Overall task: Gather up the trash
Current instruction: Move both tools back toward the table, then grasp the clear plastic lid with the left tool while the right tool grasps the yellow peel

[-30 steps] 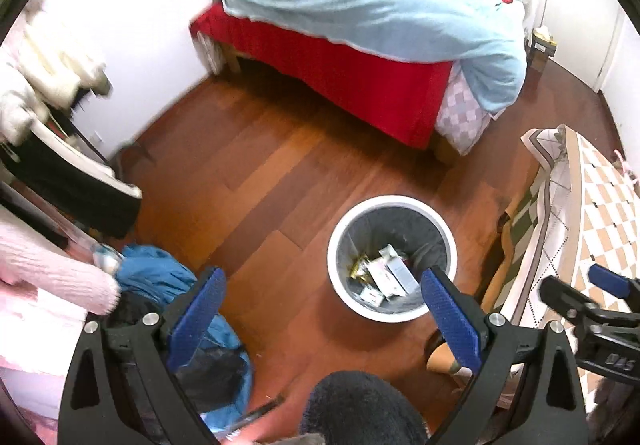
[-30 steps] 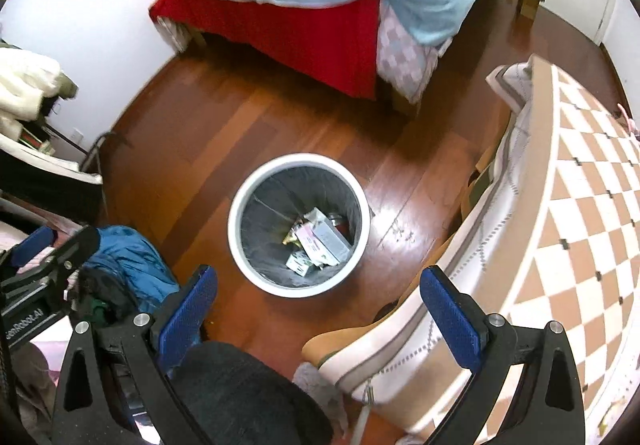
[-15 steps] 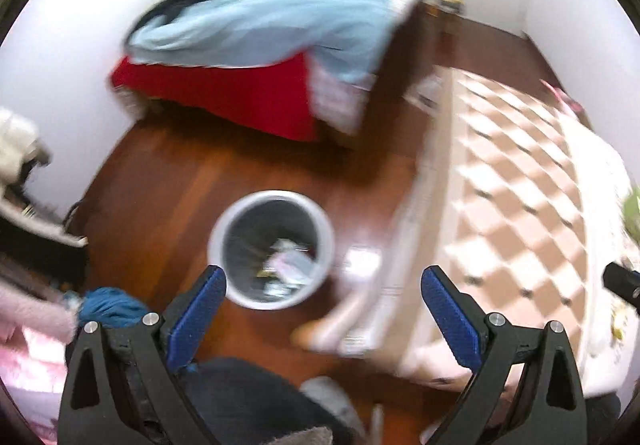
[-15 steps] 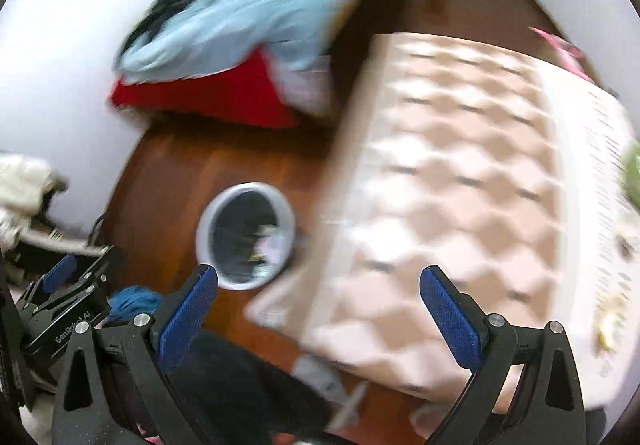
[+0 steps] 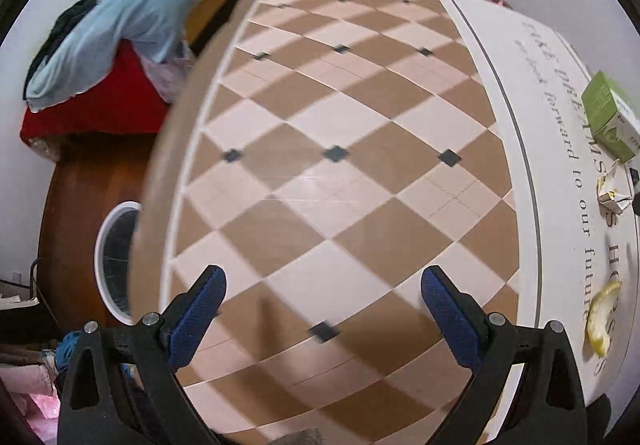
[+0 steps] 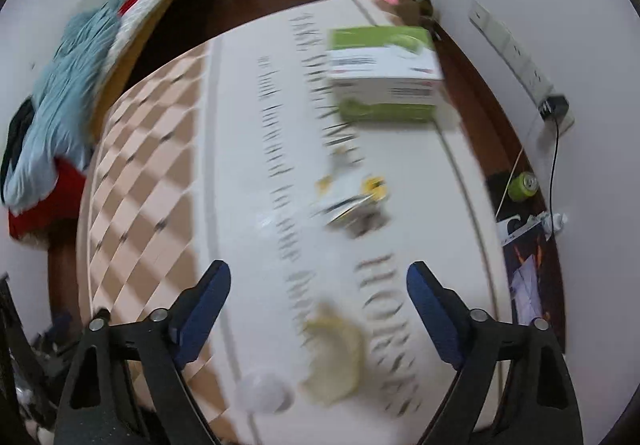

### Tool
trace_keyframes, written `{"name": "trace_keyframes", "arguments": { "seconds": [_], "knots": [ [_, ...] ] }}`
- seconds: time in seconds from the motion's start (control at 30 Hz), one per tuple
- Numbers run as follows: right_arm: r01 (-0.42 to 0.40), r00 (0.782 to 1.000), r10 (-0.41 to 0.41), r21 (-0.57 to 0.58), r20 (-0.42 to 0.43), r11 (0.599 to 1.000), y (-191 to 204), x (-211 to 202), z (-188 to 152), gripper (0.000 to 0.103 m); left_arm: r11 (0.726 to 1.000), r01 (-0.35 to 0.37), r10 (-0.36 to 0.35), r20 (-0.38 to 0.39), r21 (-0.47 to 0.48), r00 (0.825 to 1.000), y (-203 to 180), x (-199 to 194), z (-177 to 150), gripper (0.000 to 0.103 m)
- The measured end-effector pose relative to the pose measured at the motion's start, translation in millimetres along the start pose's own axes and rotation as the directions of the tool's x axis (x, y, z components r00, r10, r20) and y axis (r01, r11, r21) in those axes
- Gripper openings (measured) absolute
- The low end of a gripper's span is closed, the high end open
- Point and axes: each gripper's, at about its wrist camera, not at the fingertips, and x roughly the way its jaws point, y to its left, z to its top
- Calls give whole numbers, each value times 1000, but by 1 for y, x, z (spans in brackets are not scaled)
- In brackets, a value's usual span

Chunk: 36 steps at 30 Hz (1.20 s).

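Observation:
My left gripper hangs open over the checkered tablecloth, nothing between its blue pads. The white trash bin peeks out on the floor, half hidden by the table's left edge. On the white strip at the right lie a green box, a crumpled wrapper and a yellow peel. The right wrist view is blurred. My right gripper is above the same strip, its jaws closing with nothing pressed between the pads. The peel lies on the table under its gap; the wrapper and box lie farther ahead.
A bed with a light blue blanket and red sheet stands beyond the table. A white round object sits beside the peel. Past the table's right edge are a green can, papers and a wall power strip.
Both views swung from the floor and bin to the tabletop; the bin slid to the far left. The right gripper's fingers stand a little closer together than before.

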Motion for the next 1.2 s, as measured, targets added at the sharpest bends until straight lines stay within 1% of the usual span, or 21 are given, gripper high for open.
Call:
{"name": "trace_keyframes", "arguments": {
  "seconds": [0.03,0.1,0.2,0.27,0.3,0.33,0.4,0.47,0.5,0.57,0.67,0.77,0.83,0.93,1.0,1.03,1.07,1.1,1.13,1.17,1.2],
  "knots": [
    [-20,1000,20,27,-7,999,-10,7,6,76,1000,-4,4,-8,2,1000,-3,4,2,100],
    [-53,998,55,72,-22,996,-22,20,15,73,1000,-12,12,-18,4,1000,-8,8,4,100],
    [-103,994,107,111,-32,989,-25,38,21,63,1000,-16,16,-32,-5,999,-10,14,6,100],
    [-135,990,140,132,-30,982,-27,43,20,44,1000,-16,16,-36,-8,999,-11,16,5,100],
    [-147,988,152,146,-21,978,-28,47,20,33,1000,-18,18,-36,-5,999,-12,17,4,100],
    [-153,987,157,150,-19,977,-28,49,19,12,1000,-19,19,-34,0,999,-13,16,3,100],
    [-154,988,157,156,-6,976,-29,50,14,11,1000,-22,22,-28,8,999,-14,13,1,100],
    [-153,988,153,136,11,979,-27,44,8,9,1000,-11,11,-24,8,1000,-13,10,0,100],
    [-153,988,152,129,17,980,-25,40,5,8,1000,4,-4,-19,4,1000,-13,6,-2,100],
    [-147,989,143,105,45,984,-24,26,-1,2,999,41,-41,-5,11,999,-17,-5,-7,100],
    [-124,990,118,82,80,989,-29,2,-9,2,994,100,-101,5,53,995,-33,-23,-21,100],
    [-119,989,113,63,90,991,-38,-18,-21,2,974,204,-204,-9,94,979,-57,-41,-39,100],
    [-108,990,103,52,93,993,-44,-28,-31,2,951,271,-270,-31,147,962,-77,-49,-51,100],
    [-105,992,98,86,86,991,-59,-35,-45,2,921,315,-309,-60,229,949,-108,-53,-68,99],
    [-82,995,76,94,72,992,-68,-36,-53,3,906,331,-320,-84,265,944,-125,-49,-77,99],
    [-75,996,68,109,64,991,-74,-36,-58,3,902,330,-317,-89,279,944,-130,-45,-79,98],
    [-76,996,70,126,51,989,-80,-34,-65,4,900,324,-312,-89,291,946,-136,-42,-82,95],
    [-71,997,66,131,40,989,-83,-32,-70,7,900,312,-302,-83,303,950,-141,-39,-84,77],
    [-64,998,61,136,31,989,-85,-30,-74,14,903,294,-283,-81,313,956,-145,-36,-85,48],
    [-67,998,64,143,25,987,-88,-29,-80,24,905,285,-273,-83,315,958,-146,-32,-84,38],
    [-74,997,71,148,24,986,-90,-28,-83,29,912,268,-263,-59,312,963,-145,-33,-83,37]
  ]
}}
